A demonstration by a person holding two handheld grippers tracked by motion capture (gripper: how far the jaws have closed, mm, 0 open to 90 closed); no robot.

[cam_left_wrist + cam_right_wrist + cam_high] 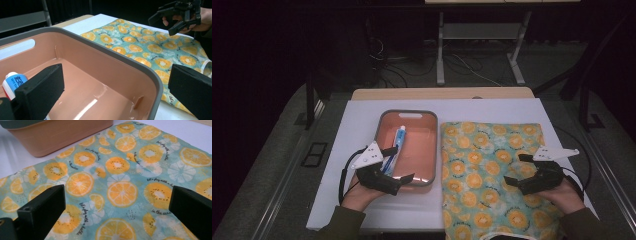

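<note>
While both jaw pairs gape empty: left hand-held gripper over pink tub holding toothpaste tube; right hand-held gripper above fruit-print cloth, tub's 3 o'clock.

The desk stands in the middle of a dark room. Its top is white, and a strip of light wood shows along its far edge. The floor around the desk is grey carpet. Behind the desk stands a grey metal frame with two legs and a shelf between them. Thin cables lie on the floor near that frame. Left of the desk a dark post goes up from the floor, and a small black plate sits in the carpet beside it. A metal rail runs along the floor right of the desk. The back of the room is almost black.
</note>
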